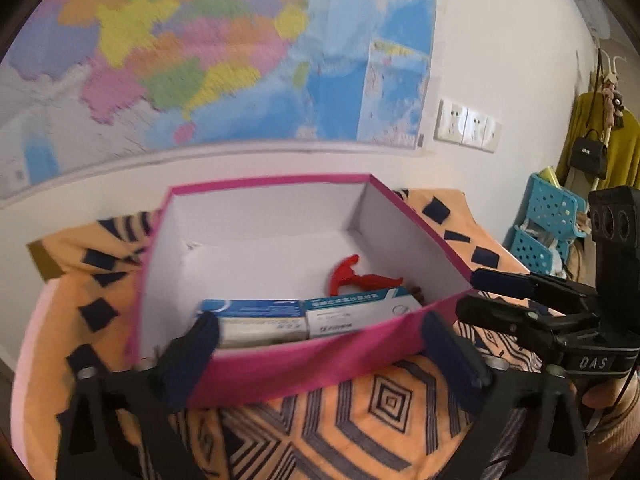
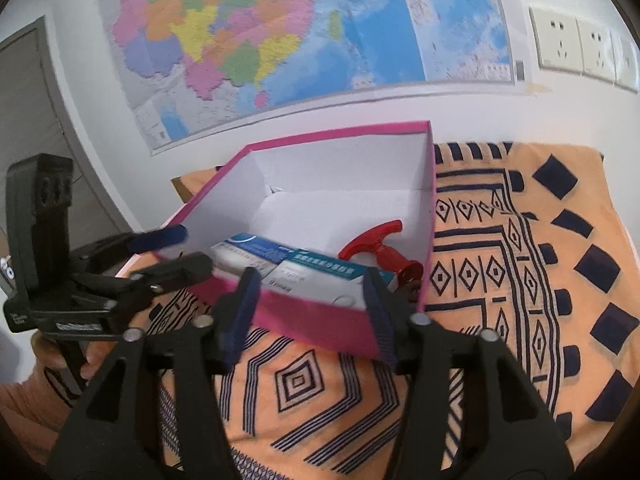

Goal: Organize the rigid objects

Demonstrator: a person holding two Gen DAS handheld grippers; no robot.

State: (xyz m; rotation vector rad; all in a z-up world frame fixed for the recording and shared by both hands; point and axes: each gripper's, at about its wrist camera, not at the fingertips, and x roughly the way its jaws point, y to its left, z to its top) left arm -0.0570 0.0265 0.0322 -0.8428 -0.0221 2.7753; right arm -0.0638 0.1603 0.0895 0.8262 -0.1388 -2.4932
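Observation:
A pink box (image 1: 272, 180) with a white inside stands on the cloth. It holds two blue-and-white cartons side by side against its near wall, one on the left (image 1: 256, 316) and one on the right (image 1: 360, 312). A red T-handled tool (image 1: 356, 276) lies behind them. My left gripper (image 1: 320, 344) is open wide just in front of the near wall, with nothing between its pads. The right gripper (image 1: 470, 294) hovers at the box's right corner. In the right wrist view the right gripper (image 2: 310, 312) stands open before the box (image 2: 340, 130), cartons (image 2: 320, 276) and red tool (image 2: 380, 248); the left gripper (image 2: 194, 248) is at the left corner.
An orange cloth with dark geometric patterns (image 2: 500, 260) covers the surface. A coloured map (image 1: 220, 60) and wall sockets (image 1: 468, 124) are on the wall behind. Blue plastic baskets (image 1: 548, 216) and a hanging coat with a handbag (image 1: 588, 152) stand at the right. A door (image 2: 28, 120) is at the left.

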